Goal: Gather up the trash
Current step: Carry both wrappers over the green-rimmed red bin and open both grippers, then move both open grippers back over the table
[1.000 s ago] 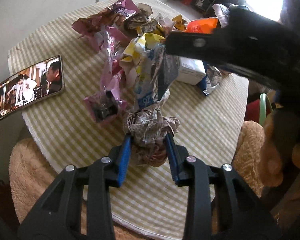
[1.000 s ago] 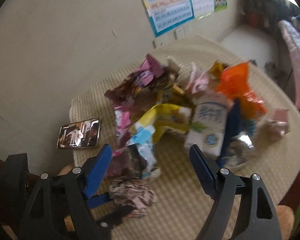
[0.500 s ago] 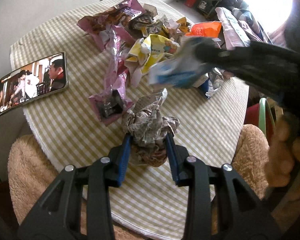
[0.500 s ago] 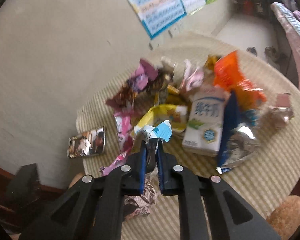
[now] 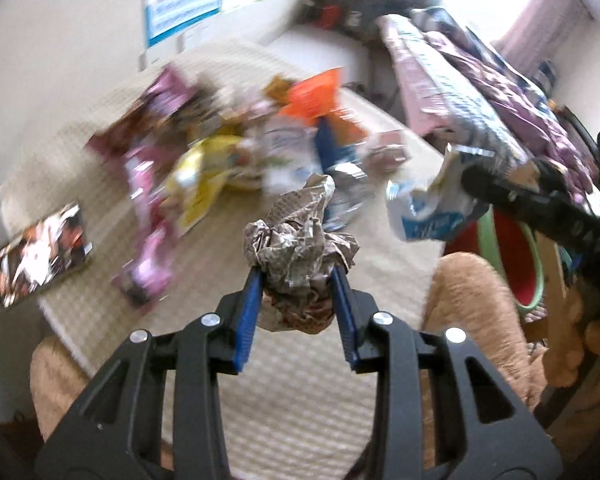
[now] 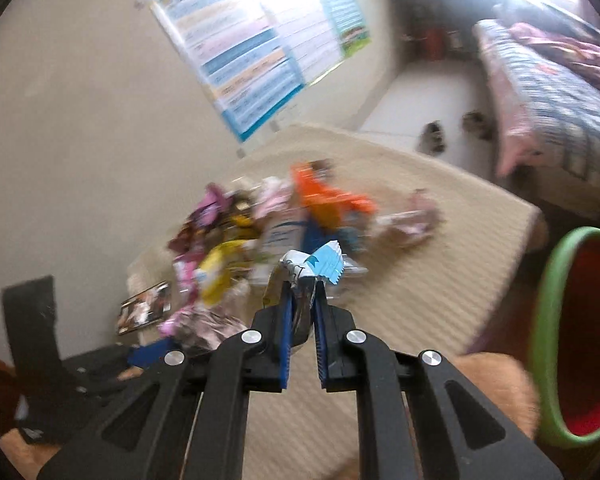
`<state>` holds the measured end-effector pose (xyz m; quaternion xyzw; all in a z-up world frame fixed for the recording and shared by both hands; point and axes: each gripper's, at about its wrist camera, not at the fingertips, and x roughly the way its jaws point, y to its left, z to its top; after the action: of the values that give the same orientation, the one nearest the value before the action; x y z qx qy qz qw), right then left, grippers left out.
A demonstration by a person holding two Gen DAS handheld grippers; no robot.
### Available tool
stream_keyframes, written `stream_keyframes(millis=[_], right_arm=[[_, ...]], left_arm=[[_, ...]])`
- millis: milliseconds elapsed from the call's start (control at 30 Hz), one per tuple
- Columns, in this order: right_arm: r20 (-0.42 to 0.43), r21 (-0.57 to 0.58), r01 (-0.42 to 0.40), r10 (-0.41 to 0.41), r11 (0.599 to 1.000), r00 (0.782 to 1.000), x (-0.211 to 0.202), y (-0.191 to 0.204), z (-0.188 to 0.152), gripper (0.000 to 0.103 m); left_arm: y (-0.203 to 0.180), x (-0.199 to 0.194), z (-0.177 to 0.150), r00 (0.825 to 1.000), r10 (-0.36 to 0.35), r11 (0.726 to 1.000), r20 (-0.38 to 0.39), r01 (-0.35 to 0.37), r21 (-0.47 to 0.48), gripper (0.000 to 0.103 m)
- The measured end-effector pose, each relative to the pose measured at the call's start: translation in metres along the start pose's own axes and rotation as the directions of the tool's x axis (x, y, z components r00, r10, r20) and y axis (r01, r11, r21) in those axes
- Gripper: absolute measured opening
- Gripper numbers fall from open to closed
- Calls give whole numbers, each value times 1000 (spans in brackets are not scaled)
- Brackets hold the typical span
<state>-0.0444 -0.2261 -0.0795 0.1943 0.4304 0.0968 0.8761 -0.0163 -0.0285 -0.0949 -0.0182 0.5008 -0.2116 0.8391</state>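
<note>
My left gripper is shut on a crumpled ball of grey-brown paper, lifted above the round table. My right gripper is shut on a blue and white wrapper; the left wrist view shows that wrapper hanging from the right gripper's fingers off the table's right side. A pile of wrappers with an orange bag and a white carton lies on the table. A bin with a green rim and red inside stands at the right.
A phone with a lit screen lies at the table's left edge. Tan fluffy cushions sit around the table. A bed with patterned covers stands at the far right, and a poster hangs on the wall.
My right gripper shut on the blue and white wrapper and carried it off the pile to the right, toward the bin. My left gripper rose with the paper ball.
</note>
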Motion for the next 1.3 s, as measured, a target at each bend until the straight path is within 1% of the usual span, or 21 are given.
stream_keyframes(millis=[67,133,167,233,267,333,400,533,700,733,767,800,833,867,967,1033,1167,1233,1300], right_arm=[[26,36,44,-45,998,999,-15,-23,0,10],[57,86,100,-105,991,993,-31,-49,0,10],[72,121,142,-151,982,986,-41,-66,0,10],[89,183,206,-225,961,970,-56,-94,-2,10],[95,217,232,-257,948,962,-65,-108,-5,10],[93,274,277,-312,921,946,-76,-133,-10,11],[77,330,319,-362,889,929,-86,-157,-18,11],[49,399,365,-417,841,907,-102,-188,-36,12],[35,442,390,-450,808,892,-115,-208,-48,13],[34,447,397,-459,801,888,-116,-210,-49,17],[33,452,403,-467,795,884,-117,-212,-49,20],[32,458,410,-475,789,879,-116,-212,-48,30],[32,467,416,-485,781,874,-118,-214,-50,37],[34,474,417,-489,776,872,-118,-215,-50,38],[29,486,421,-496,766,868,-119,-218,-52,39],[30,487,422,-497,765,867,-118,-217,-50,39],[38,464,419,-490,780,871,-113,-207,-46,40],[40,449,417,-484,790,874,-110,-201,-43,40],[41,435,411,-474,801,880,-105,-194,-41,41]], left_arm=[[-19,3,8,1000,-28,999,6,27,38,33],[-40,8,14,999,-54,995,4,54,79,33],[-57,13,19,997,-79,991,-1,79,112,33],[-77,19,24,994,-110,983,-9,110,145,33],[-96,24,29,990,-140,975,-19,141,172,33],[-116,30,30,985,-173,964,-26,174,202,33],[-146,37,35,976,-212,946,-39,215,244,33],[-200,57,38,958,-272,908,-95,288,305,33],[-247,79,36,949,-280,870,-143,314,380,35],[-256,83,35,949,-278,862,-151,316,397,38],[-259,86,35,948,-276,858,-156,316,404,41],[-263,89,35,949,-273,856,-158,314,411,52],[-265,90,35,952,-267,858,-153,307,412,70],[-264,88,35,953,-265,862,-146,302,408,75],[-255,82,36,950,-284,872,-134,313,377,75],[-245,79,38,953,-277,885,-127,304,353,75],[-220,71,43,958,-269,911,-101,287,296,75],[-205,65,44,965,-250,922,-81,263,284,75],[-183,57,44,979,-200,938,-42,204,280,75]])
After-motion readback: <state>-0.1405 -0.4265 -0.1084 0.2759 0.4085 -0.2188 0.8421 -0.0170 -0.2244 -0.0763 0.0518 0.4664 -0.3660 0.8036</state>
